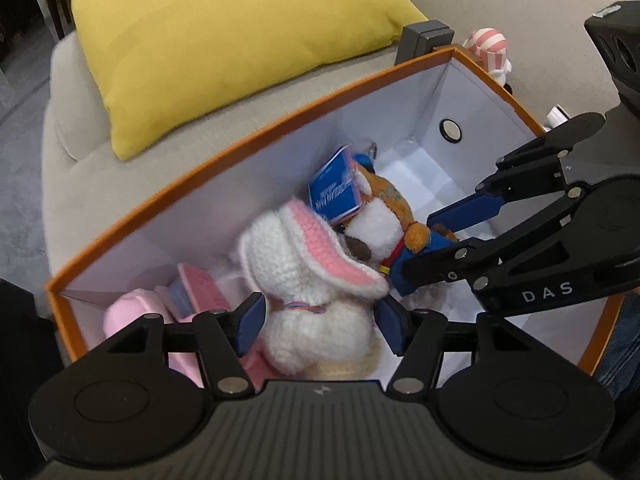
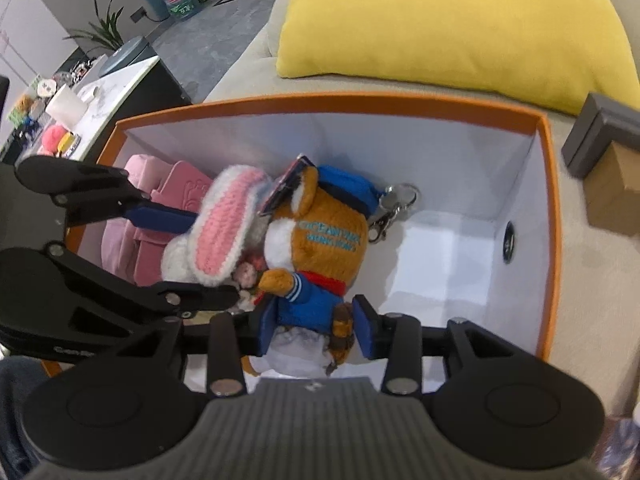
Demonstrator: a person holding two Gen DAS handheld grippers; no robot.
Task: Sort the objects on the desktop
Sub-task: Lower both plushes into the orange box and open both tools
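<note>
A: What is shown by the left wrist view that is missed by the right?

B: The crocheted white rabbit (image 1: pixel 316 304) is seen whole there, between the blue pads of the left gripper (image 1: pixel 320 322); its jaws are parted, and a small gap is seen at each pad, so no grip is made. A pink-and-white striped toy (image 1: pixel 490 54) is also seen beyond the far corner of the orange box (image 1: pixel 248 140).

A: And by the right wrist view?

B: The fox plush in a blue uniform (image 2: pixel 316 256) is seen from behind, with lettering on its back and a metal key clip (image 2: pixel 390 210) at its cap. It lies between the pads of the right gripper (image 2: pixel 318 330), whose jaws are held apart around its lower body (whether the pads press on it cannot be told). A side table with small items (image 2: pixel 84 100) is seen far left.

A: What else lies in the box?

B: A pink case (image 2: pixel 160 200) is packed at the left end, partly hidden by the rabbit's ear. The right end is bare white floor.

A: And around the box?

B: A yellow cushion (image 2: pixel 440 24) is propped on the beige sofa (image 1: pixel 120 176) behind it, and a grey box (image 2: pixel 600 136) is set at the far right corner.
</note>
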